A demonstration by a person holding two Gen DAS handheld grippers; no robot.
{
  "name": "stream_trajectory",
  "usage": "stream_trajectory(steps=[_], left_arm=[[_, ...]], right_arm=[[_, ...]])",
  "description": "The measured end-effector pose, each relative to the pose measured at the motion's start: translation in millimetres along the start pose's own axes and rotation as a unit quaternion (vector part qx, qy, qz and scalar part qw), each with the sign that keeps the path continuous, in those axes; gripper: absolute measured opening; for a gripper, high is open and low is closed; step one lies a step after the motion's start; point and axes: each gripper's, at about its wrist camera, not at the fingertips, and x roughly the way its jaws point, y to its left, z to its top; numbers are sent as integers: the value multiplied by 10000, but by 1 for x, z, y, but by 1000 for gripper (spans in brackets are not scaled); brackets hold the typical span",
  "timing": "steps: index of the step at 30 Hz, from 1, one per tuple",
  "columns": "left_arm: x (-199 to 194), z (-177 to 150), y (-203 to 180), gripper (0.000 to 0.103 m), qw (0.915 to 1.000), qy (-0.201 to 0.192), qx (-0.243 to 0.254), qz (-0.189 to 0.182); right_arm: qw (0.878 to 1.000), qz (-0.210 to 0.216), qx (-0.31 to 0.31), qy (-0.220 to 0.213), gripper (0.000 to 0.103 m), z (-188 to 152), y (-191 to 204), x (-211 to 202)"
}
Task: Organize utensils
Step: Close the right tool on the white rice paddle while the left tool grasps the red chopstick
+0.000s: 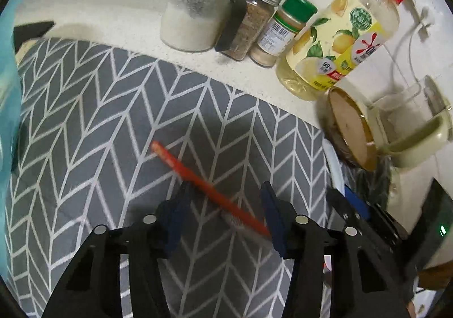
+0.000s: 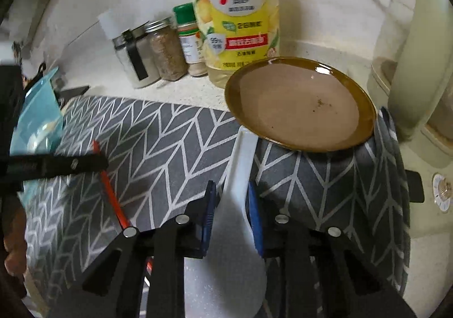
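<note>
Down low over grey herringbone mat (image 1: 93, 108), both claws. Left gripper (image 1: 223, 204): jaws partly apart, straddling red chopstick (image 1: 181, 167) that runs from 10 o'clock to 4 o'clock across the mat; far end passing under or against the right-hand pad, contact too blurred to call. Right gripper (image 2: 230, 199): jaws narrowed close around handle of white rice paddle (image 2: 239, 176), blue pads hugging both sides, blade toward 6 o'clock, handle tip toward 12 o'clock beside brown plate (image 2: 300, 102). Behind, at 12 o'clock on the counter: salt jar (image 1: 192, 12), spice jars (image 1: 252, 23), yellow detergent bottle (image 2: 235, 20). Teal bowl (image 2: 39, 108) at 9 o'clock
</note>
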Motion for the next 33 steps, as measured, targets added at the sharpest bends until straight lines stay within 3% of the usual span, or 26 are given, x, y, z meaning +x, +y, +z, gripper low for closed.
stream_trajectory(steps=[3,4,5,7,13,17,20,22,25,26,27,28,30,33], left_arm=[[11,0,-18,20,9972,-90,602,433],[13,1,-20,14,9974,-48,672,250],[13,2,-20,0,9979,47,645,66],[13,3,-23,0,9966,294,737,-214],[-10,0,-27,0,9937,260,815,-727],[-3,2,-34,0,9922,500,1067,-402],[9,6,-34,15,9951,502,847,-79],[21,11,-31,53,9956,442,754,334],[34,15,-39,61,9954,334,774,466],[36,14,-44,59,9947,276,843,516],[38,14,-50,44,9937,206,931,596],[41,11,-59,18,9893,109,1181,844],[45,9,-71,15,9844,72,1509,900],[45,7,-77,8,9872,320,1529,316]], right_arm=[[9997,-106,-210,-80,20,-4,6,-2],[9997,-85,-191,-93,20,-5,6,-3],[9999,9,-99,-103,20,-7,4,-5],[9995,256,164,-88,18,-11,-1,-9],[9874,1014,1129,-449,18,-27,-18,-46],[9885,803,1159,-550,18,-34,-16,-64],[9884,744,1200,-566,18,-41,-16,-72],[9891,692,1180,-554,18,-45,-17,-75],[9899,650,1118,-585,18,-49,-17,-81],[9902,629,1092,-596,18,-50,-16,-84],[9904,610,1079,-611,18,-52,-15,-86],[9905,595,1067,-628,18,-52,-16,-88],[9908,544,1044,-663,18,-53,-17,-90],[9906,479,1084,-690,18,-54,-22,-92]])
